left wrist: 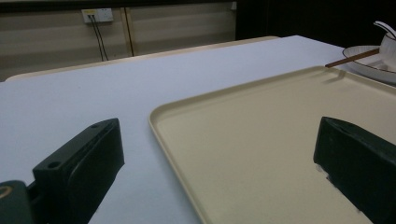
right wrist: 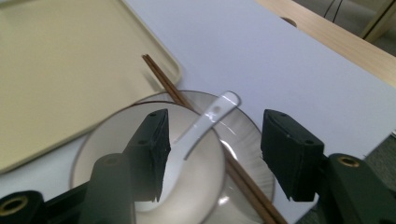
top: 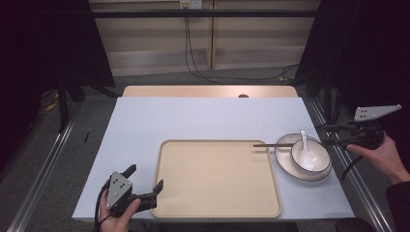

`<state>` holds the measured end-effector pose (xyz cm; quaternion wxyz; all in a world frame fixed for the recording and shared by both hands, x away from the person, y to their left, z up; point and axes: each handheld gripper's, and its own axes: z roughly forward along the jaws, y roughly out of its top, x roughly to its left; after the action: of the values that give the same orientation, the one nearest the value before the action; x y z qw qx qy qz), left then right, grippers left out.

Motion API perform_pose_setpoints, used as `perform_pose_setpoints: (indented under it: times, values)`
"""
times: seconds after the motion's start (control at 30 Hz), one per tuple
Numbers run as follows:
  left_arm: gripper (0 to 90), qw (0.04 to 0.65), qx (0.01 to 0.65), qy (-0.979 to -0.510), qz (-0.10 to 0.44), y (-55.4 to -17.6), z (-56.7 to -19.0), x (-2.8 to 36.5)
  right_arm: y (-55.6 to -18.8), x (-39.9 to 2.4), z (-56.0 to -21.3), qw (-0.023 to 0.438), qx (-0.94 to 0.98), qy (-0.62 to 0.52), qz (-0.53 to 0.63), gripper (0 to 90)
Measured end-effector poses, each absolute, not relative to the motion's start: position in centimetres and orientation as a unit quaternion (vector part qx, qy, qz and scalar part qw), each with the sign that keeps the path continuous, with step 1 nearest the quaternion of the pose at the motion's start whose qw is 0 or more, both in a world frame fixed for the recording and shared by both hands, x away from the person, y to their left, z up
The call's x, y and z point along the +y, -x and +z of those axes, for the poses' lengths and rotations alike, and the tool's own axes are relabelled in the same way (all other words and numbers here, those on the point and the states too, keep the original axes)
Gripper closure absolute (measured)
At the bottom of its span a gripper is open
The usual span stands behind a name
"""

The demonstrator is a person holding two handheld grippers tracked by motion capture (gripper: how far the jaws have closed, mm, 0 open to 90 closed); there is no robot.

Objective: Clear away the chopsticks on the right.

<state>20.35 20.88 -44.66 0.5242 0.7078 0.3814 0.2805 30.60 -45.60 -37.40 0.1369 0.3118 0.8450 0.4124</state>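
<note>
While the right gripper (top: 328,137) hovers at the desk's right edge | fingers half apart, holding nothing | spoon (right wrist: 198,125) lies in bowl (top: 311,162) just ahead, handle pointing away | left gripper (top: 145,181) wide open, far off by tray (top: 217,208)

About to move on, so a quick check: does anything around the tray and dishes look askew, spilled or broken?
No spill or damage shows. One oddity: the chopsticks lie across the plate under the bowl, their tips overhanging the tray corner. The spoon stands propped in the bowl.
</note>
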Motion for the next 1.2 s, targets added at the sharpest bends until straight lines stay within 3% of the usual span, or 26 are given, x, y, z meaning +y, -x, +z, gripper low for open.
perform_pose_setpoints:
  times: [0.23,0.4,0.6,1.2]
  values:
    - [1.7,0.524,0.38,-0.709,0.279,-20.4,-44.7,20.9,-33.7,-46.7,-37.7,0.122,0.86,-0.317,0.381,49.6]
    - [1.7,0.521,0.382,-0.71,0.28,-20.4,-44.7,20.9,-35.8,-46.9,-38.9,0.087,0.892,-0.301,0.327,68.0]
    - [1.7,0.519,0.381,-0.711,0.282,-20.4,-44.7,20.9,-37.2,-46.5,-40.9,0.051,0.909,-0.298,0.287,79.1]
    - [1.5,0.521,0.382,-0.71,0.281,-20.6,-44.8,21.1,-37.4,-45.5,-42.5,0.024,0.924,-0.286,0.252,80.8]
